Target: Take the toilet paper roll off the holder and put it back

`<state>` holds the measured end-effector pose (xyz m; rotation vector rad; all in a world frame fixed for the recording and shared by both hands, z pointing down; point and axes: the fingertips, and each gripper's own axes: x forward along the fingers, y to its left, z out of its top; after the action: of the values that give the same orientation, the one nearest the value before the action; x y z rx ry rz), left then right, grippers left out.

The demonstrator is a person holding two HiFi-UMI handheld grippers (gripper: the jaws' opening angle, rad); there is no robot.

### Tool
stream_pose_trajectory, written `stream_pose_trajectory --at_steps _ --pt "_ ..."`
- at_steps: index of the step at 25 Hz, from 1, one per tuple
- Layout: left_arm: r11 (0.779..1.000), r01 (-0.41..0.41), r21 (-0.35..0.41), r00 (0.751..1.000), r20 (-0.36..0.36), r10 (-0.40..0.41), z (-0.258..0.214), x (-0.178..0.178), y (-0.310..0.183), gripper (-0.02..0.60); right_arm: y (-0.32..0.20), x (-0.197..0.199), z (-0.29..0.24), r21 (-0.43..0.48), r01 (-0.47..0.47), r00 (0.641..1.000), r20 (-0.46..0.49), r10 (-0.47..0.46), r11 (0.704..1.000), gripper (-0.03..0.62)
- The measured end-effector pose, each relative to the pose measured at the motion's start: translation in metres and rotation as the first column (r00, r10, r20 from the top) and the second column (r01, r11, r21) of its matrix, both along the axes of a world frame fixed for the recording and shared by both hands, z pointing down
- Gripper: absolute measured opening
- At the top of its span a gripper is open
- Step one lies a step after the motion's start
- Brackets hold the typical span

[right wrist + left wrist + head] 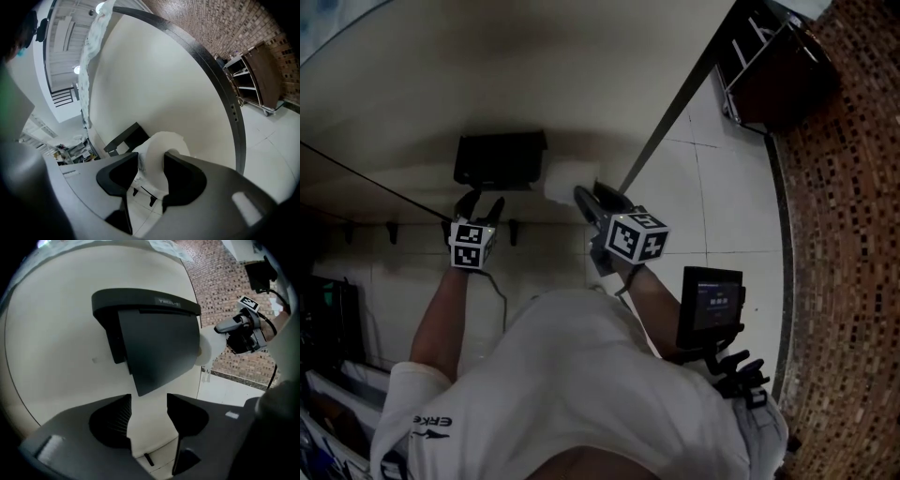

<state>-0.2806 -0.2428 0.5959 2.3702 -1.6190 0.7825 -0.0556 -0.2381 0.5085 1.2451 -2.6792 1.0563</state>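
left gripper [149, 401]: jaws released, nothing between them, sitting just below the holder [150, 341] and its black flap. toilet paper roll [565, 180] is at the holder's right end, sticking out past the flap; can't tell if it's still on the spindle. right gripper [151, 160] is grasping it, one jaw apparently in the core and the other on the outer wrap. Expect it to be light and soft, easy to crush, and the tail can unwind. The core-and-wall pinch is the stiffest hold, so squeeze modestly.
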Motion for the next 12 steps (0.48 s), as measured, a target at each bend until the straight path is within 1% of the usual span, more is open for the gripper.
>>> stream_pose_trajectory --at_steps 2,7,11,12 --pt "1.000 -0.014 0.008 1.000 -0.002 0.014 -0.002 0.001 -0.006 0.221 -0.001 0.000 -0.001 0.001 -0.003 1.000 -0.002 0.003 1.000 0.187" --pt "0.998 -0.049 0.029 0.999 0.021 0.048 -0.012 0.009 -0.013 0.218 -0.002 0.004 -0.001 -0.001 -0.009 1.000 -0.003 0.009 1.000 0.187" --pt "0.996 -0.066 0.053 0.997 0.041 0.064 -0.022 0.010 -0.005 0.164 0.005 0.001 -0.002 0.004 -0.003 1.000 0.000 0.003 1.000 0.187" --pt "0.997 -0.067 0.049 0.997 0.042 0.065 -0.022 0.010 -0.002 0.163 0.006 0.000 -0.001 0.003 0.000 1.000 0.001 0.000 1.000 0.187"
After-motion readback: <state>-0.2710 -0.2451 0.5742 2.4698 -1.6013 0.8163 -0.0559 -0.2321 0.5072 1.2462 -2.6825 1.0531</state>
